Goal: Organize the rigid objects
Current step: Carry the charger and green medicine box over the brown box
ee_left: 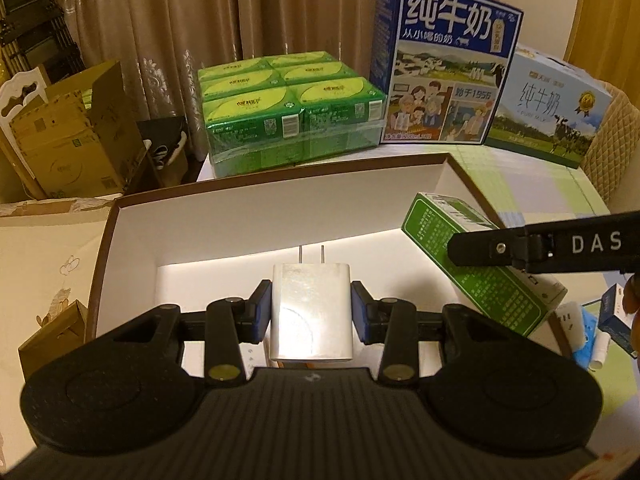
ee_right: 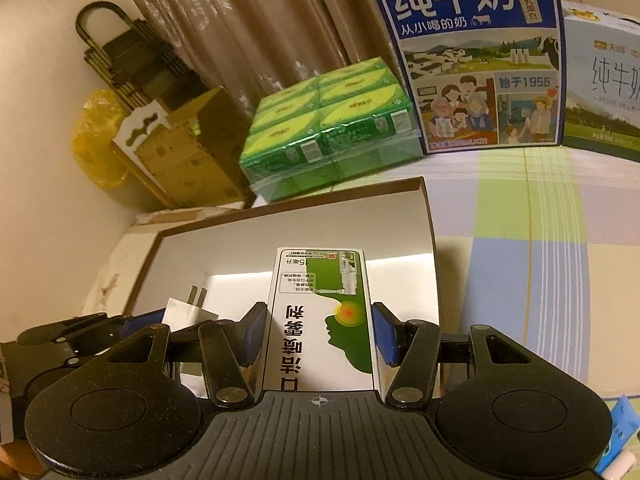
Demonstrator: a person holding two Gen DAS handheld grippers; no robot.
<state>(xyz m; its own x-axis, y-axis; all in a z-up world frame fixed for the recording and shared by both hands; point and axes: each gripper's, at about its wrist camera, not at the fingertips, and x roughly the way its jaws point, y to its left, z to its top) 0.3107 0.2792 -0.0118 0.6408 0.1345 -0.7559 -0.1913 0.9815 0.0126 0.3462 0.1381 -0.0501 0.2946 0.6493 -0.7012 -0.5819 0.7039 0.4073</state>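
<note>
Only right view (ee_right: 320,320) shows carton's (ee_right: 324,316) face — charger (ee_left: 311,312) edge-on.

Your blue milk carton (ee_right: 476,56) reads "纯牛奶" and "始于1956"; the pale carton (ee_left: 550,110) "纯牛奶"; the right gripper (ee_left: 560,246) "DAS".

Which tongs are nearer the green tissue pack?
Left, slightly. Left tongs, holding the charger, face the tissue pack directly; right tongs, holding the green box, sit farther right.

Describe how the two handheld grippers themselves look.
Both the left gripper and the right gripper are matte black, with ribbed bodies, round side discs, silver-riveted linkage bars and blue-padded fingers. The left-wrist view shows white "DAS" lettering on the right gripper. No cables or sleeves are visible.
</note>
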